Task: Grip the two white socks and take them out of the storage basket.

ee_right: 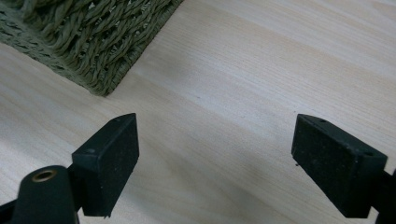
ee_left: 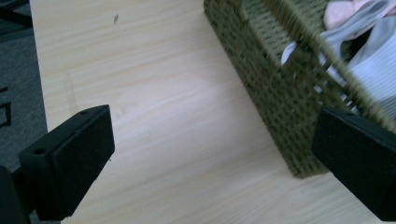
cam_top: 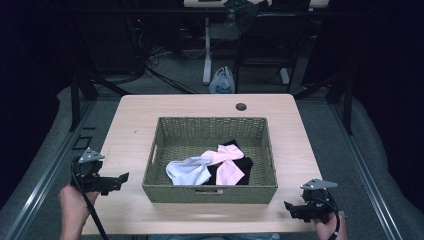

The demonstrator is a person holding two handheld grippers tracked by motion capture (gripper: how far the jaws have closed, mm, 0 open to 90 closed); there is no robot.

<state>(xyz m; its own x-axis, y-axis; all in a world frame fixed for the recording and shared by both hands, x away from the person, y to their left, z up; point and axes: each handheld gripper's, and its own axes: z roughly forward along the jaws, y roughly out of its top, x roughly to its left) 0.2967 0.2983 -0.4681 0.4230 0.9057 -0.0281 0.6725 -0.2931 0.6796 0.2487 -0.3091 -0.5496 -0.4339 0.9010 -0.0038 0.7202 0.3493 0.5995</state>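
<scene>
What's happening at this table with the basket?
A person holds a hand-held gripper in each hand, the left one and the right one both open and empty on either side of a woven green basket. Inside lie white socks, pink socks and black socks, all untouched.

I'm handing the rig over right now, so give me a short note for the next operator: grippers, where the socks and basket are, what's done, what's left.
Left gripper: open, holding nothing, over the table left of the basket.
Right gripper: open, holding nothing, over the table off the basket's near right corner.
Things: white sock, pink socks and a black garment lie piled in the basket's near half.
Done: nothing taken out.
Left: everything, probably lifting the socks out and sorting them.
</scene>
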